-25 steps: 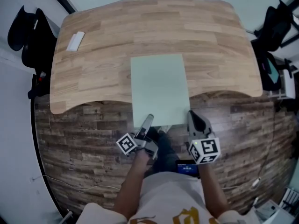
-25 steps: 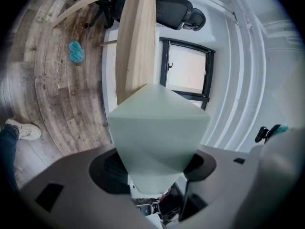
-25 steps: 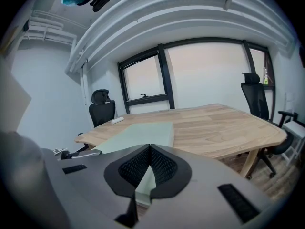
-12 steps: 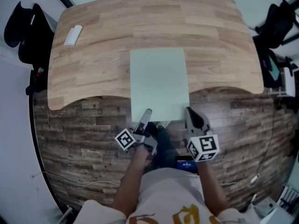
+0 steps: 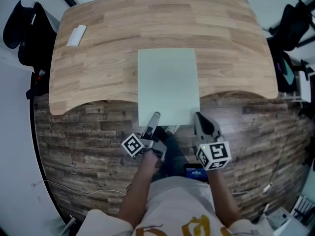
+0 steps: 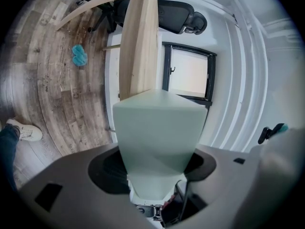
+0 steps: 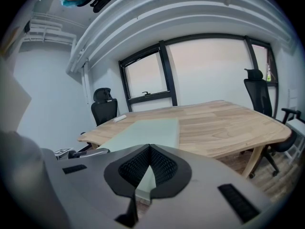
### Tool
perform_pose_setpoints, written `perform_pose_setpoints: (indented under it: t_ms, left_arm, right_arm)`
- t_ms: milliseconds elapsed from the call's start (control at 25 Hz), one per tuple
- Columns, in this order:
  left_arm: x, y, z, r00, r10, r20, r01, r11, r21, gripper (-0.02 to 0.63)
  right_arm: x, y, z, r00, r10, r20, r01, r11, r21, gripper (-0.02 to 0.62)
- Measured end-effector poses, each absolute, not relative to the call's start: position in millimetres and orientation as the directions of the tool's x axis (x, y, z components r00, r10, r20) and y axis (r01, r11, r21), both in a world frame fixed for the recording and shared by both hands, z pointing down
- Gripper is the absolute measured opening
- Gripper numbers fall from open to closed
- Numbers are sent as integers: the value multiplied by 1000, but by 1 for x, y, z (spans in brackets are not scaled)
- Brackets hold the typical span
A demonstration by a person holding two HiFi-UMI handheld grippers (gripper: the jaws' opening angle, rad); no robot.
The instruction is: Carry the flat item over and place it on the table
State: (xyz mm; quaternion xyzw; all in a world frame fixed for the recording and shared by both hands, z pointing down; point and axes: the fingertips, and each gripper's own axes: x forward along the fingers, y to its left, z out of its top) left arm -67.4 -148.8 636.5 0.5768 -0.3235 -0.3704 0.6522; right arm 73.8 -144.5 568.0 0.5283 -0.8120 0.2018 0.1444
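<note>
A pale green flat board [image 5: 168, 85] lies flat over the near edge of the wooden table [image 5: 108, 43]; most of it is over the tabletop and its near end overhangs the floor. My left gripper [image 5: 154, 119] is shut on the board's near left corner, and in the left gripper view the board [image 6: 155, 132] runs out from between the jaws. At the near right corner my right gripper [image 5: 199, 120] is shut on the board [image 7: 143, 132]. Whether the board rests on the table or hangs just above it does not show.
A small white object [image 5: 76, 36] lies at the table's far left. Black office chairs stand at the left [image 5: 27, 31] and right [image 5: 290, 28] of the table. A cable [image 5: 74, 193] runs across the wood-plank floor. The person's legs and a shoe [image 6: 21, 130] are below the board.
The board and both grippers have moved slightly farther over the table. Both grips are unchanged.
</note>
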Motion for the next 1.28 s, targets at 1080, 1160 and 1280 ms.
perform_pose_setpoints:
  t_ms: [1080, 1160, 1280]
  left_arm:
    - [-71, -153, 647, 456, -887, 74, 64, 116, 991, 293]
    - [-72, -153, 647, 452, -888, 83, 61, 124, 990, 295]
    - [-71, -152, 648, 451, -887, 98, 49, 134, 990, 303]
  right_arm:
    - [78, -144, 571, -410, -796, 445, -912, 362, -192, -2]
    - [77, -144, 570, -411, -796, 444, -912, 363, -191, -2]
    - [77, -144, 569, -411, -797, 443, -912, 363, -191, -2]
